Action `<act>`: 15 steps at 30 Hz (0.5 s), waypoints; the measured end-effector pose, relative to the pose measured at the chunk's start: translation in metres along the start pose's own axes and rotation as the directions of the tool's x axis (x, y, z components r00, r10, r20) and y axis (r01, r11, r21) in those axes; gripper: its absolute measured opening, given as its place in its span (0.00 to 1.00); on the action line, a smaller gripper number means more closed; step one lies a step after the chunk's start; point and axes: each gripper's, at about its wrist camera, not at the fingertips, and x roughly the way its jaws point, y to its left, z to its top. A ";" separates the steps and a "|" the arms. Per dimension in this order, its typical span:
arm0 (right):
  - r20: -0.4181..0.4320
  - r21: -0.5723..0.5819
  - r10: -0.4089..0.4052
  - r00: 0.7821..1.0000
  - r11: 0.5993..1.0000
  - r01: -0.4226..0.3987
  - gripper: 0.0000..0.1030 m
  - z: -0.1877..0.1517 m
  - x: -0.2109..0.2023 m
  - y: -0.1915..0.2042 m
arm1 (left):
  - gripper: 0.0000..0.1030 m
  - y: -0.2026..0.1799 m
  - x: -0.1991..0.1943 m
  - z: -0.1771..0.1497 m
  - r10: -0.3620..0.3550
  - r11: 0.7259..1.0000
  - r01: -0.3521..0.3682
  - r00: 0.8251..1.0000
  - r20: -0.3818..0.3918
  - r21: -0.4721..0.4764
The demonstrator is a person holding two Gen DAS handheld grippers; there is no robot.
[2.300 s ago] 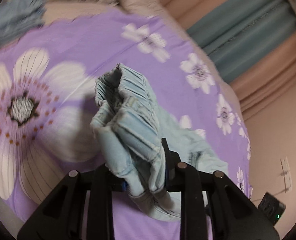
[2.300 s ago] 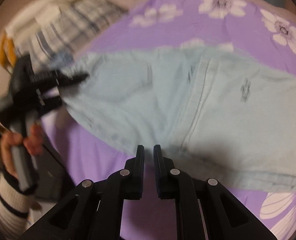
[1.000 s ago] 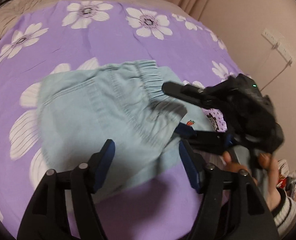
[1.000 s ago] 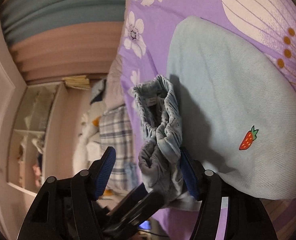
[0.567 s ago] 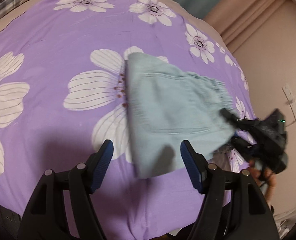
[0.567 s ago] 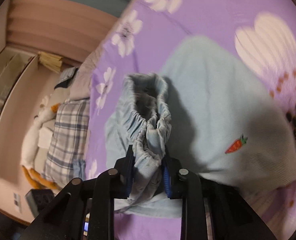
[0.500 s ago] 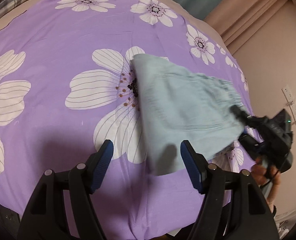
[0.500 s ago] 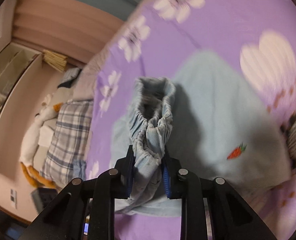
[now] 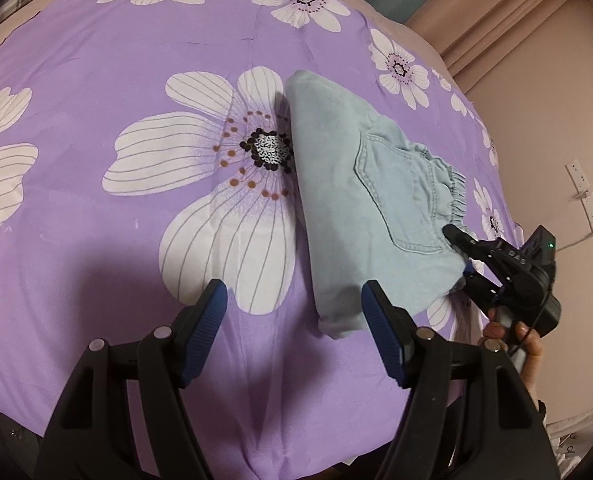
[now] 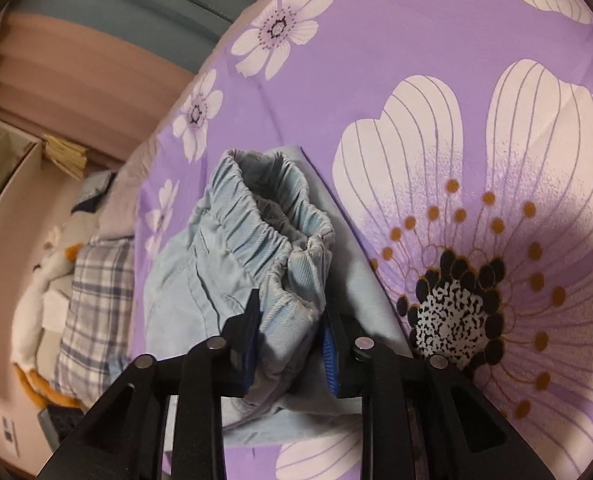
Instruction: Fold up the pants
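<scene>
Purple flowered bedspread, and the pants lie folded near its right edge. My right claw is clamped on the bunched waistband; left claw hangs spread, empty. Best to lay that waistband flat before letting go.
</scene>
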 end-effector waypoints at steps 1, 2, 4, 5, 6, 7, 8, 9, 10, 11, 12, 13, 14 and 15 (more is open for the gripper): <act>-0.011 0.002 0.001 1.000 1.000 -0.001 0.24 0.002 -0.002 0.000 | 0.68 0.001 -0.001 0.000 -0.002 1.000 0.002 1.000 0.005 -0.004; -0.020 0.009 0.004 1.000 1.000 -0.004 0.26 0.005 -0.005 0.000 | 0.68 0.002 -0.002 0.001 -0.003 1.000 0.003 1.000 0.010 -0.006; 0.001 0.001 -0.007 1.000 1.000 0.007 0.30 0.006 -0.017 0.003 | 0.67 0.003 -0.001 0.002 -0.002 1.000 0.002 1.000 0.014 -0.005; 0.036 -0.033 -0.043 0.998 0.998 0.044 0.34 0.005 -0.027 0.008 | 0.68 0.004 -0.001 0.001 0.000 1.000 0.000 1.000 0.015 -0.004; 0.069 -0.074 -0.077 0.995 0.994 0.082 0.35 0.003 -0.035 0.012 | 0.67 0.005 0.000 0.003 0.001 1.000 -0.001 1.000 0.014 -0.005; 0.103 -0.118 -0.110 0.989 0.986 0.122 0.35 0.001 -0.042 0.018 | 0.67 0.006 0.001 0.005 -0.002 1.000 0.002 1.000 0.015 -0.007; 0.133 -0.154 -0.138 0.981 0.975 0.158 0.35 -0.001 -0.048 0.023 | 0.67 0.006 0.002 0.008 -0.007 1.000 0.008 1.000 0.015 -0.008; 0.182 -0.198 -0.170 0.969 0.959 0.205 0.35 -0.005 -0.057 0.032 | 0.67 0.006 0.002 0.010 -0.016 1.000 0.016 1.000 0.018 -0.009; 0.209 -0.225 -0.177 0.962 0.948 0.224 0.35 -0.008 -0.062 0.037 | 0.67 0.004 0.003 0.014 -0.032 0.999 0.032 0.999 0.022 -0.012; 0.241 -0.267 -0.175 0.955 0.934 0.238 0.35 -0.014 -0.066 0.046 | 0.66 0.003 0.004 0.018 -0.047 0.999 0.048 0.999 0.026 -0.015; 0.262 -0.332 -0.150 0.953 0.914 0.235 0.35 -0.022 -0.069 0.060 | 0.66 0.001 0.005 0.022 -0.063 0.998 0.063 0.998 0.031 -0.016; 0.255 -0.387 -0.121 0.959 0.897 0.216 0.35 -0.028 -0.067 0.069 | 0.66 -0.002 0.005 0.027 -0.077 0.997 0.078 0.996 0.038 -0.013; 0.222 -0.469 -0.079 0.972 0.865 0.177 0.35 -0.038 -0.061 0.084 | 0.66 -0.005 0.006 0.032 -0.089 0.996 0.090 0.995 0.045 -0.012; 0.187 -0.521 -0.056 0.981 0.841 0.147 0.35 -0.045 -0.054 0.093 | 0.66 -0.007 0.007 0.038 -0.095 0.995 0.096 0.994 0.050 -0.010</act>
